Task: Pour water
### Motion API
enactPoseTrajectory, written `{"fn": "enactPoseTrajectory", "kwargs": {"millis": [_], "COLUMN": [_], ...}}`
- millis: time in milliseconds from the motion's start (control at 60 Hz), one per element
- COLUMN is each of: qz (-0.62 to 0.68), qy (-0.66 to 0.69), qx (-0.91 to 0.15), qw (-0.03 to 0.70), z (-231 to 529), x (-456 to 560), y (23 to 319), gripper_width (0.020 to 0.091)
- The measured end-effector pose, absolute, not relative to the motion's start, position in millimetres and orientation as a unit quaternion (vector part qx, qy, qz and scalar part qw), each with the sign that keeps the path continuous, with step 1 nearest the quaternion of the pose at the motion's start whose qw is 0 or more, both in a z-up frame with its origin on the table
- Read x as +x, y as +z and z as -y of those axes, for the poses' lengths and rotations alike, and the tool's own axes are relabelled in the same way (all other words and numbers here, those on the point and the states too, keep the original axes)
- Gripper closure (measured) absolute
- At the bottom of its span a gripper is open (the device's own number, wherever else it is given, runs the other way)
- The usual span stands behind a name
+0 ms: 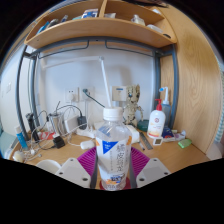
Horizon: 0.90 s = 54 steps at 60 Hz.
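wooden shelf over cluttered desk

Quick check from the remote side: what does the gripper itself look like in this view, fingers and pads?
Only the gripper front shows: two pale, whitish fingers curving in from either side, each with a magenta pad on its inner face. No cables, markings, hand or sleeve are visible.

The bottle is cut off at the frame's bottom centre, hiding its base. Small clutter at lower left is too small to identify.
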State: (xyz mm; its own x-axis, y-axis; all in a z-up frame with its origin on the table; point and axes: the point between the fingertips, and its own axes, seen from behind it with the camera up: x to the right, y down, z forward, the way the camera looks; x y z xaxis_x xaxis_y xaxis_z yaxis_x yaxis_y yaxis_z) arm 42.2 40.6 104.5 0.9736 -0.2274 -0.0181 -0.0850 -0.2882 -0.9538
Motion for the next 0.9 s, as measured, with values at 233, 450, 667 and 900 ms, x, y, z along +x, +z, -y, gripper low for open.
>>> {"fn": "enactPoseTrajectory", "kwargs": {"millis": [233, 450, 667, 900], "qz": [-0.126, -0.124, -0.094, -0.059], "qy": [-0.045, -0.033, -0.011, -0.019], "qx": [-0.816, -0.859, -0.899, -0.902], "qw": [0.562, 0.496, 0.427, 0.427], "z": [-27.1, 11.8, 79.0, 108.1], "x": [41.5, 27.7, 15.3, 17.0], "y": [93.6, 65.6, 71.5, 121.7], "gripper_width": [0.0513, 0.0259, 0.0259, 0.0258]}}
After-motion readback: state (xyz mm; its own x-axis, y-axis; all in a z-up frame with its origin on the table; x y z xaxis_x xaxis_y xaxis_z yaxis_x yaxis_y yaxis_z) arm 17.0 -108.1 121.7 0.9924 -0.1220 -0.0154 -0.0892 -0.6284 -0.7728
